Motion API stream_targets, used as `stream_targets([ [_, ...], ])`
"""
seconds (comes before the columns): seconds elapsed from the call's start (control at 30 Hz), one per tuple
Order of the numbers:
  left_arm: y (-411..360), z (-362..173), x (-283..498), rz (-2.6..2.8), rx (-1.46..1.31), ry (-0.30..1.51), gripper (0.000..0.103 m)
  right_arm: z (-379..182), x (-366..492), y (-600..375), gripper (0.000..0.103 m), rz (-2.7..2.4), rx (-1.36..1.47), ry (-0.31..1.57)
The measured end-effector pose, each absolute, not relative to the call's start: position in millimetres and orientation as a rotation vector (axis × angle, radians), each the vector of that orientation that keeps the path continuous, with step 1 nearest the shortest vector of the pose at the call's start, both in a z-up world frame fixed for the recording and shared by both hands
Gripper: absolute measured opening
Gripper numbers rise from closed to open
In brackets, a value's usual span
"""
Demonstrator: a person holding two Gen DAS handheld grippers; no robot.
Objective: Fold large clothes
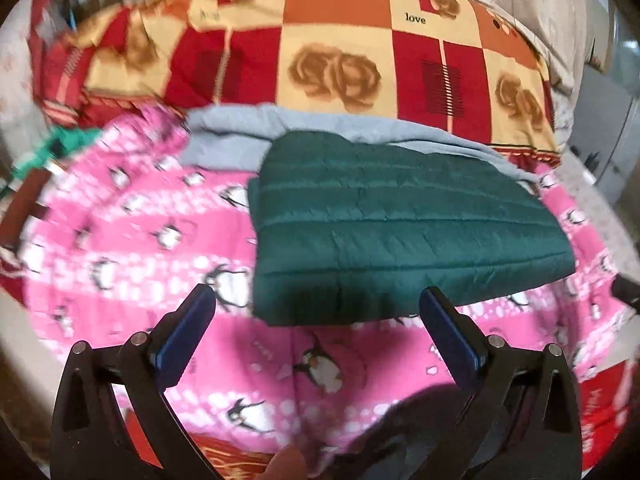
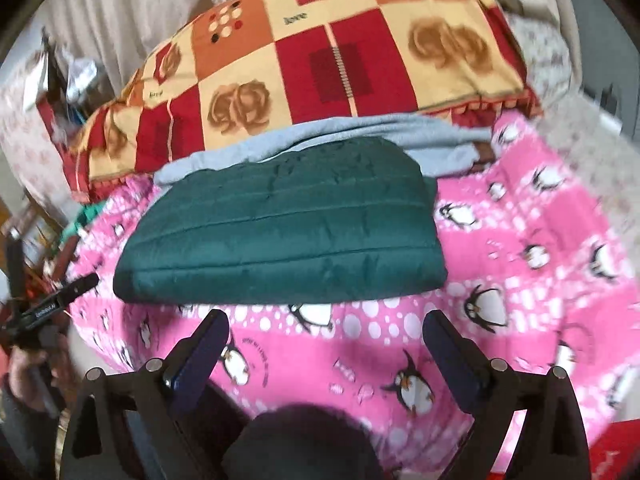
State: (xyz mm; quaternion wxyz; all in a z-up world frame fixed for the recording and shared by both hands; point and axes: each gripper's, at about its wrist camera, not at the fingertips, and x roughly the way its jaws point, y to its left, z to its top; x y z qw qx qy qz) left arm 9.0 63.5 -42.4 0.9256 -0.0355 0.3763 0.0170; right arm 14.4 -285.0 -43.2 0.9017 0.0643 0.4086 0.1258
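A dark green quilted jacket (image 1: 404, 224) lies folded into a flat rectangle on a pink penguin blanket (image 1: 132, 248). It also shows in the right wrist view (image 2: 288, 224). A light blue garment (image 1: 256, 128) lies folded behind and partly under it, and shows in the right wrist view (image 2: 360, 136) too. My left gripper (image 1: 316, 300) is open and empty, just short of the jacket's near edge. My right gripper (image 2: 326, 320) is open and empty above the pink blanket (image 2: 520, 272), just in front of the jacket. The left gripper (image 2: 60, 300) shows at the left edge of the right wrist view.
A red, orange and cream patchwork quilt (image 1: 360, 48) with rose prints is heaped behind the clothes, also in the right wrist view (image 2: 340, 48). A green cloth (image 1: 68, 140) lies at the blanket's left edge. Furniture and clutter (image 2: 28, 248) stand at the left.
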Motion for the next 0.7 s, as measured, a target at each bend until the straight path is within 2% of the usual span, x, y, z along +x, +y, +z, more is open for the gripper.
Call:
stream_targets([
  [0.33,48.2,-41.1,-22.4,0.038,-0.112,0.812,0.102,-10.8,-41.7,-250.5,0.096,0.254,-0.069,0.764],
  [0.7,25.2,2.1,-52.3,0.029,-0.107,0.719,0.102,-9.2,-60.2,-263.1,0.096,0.242,-0.040,0.746],
])
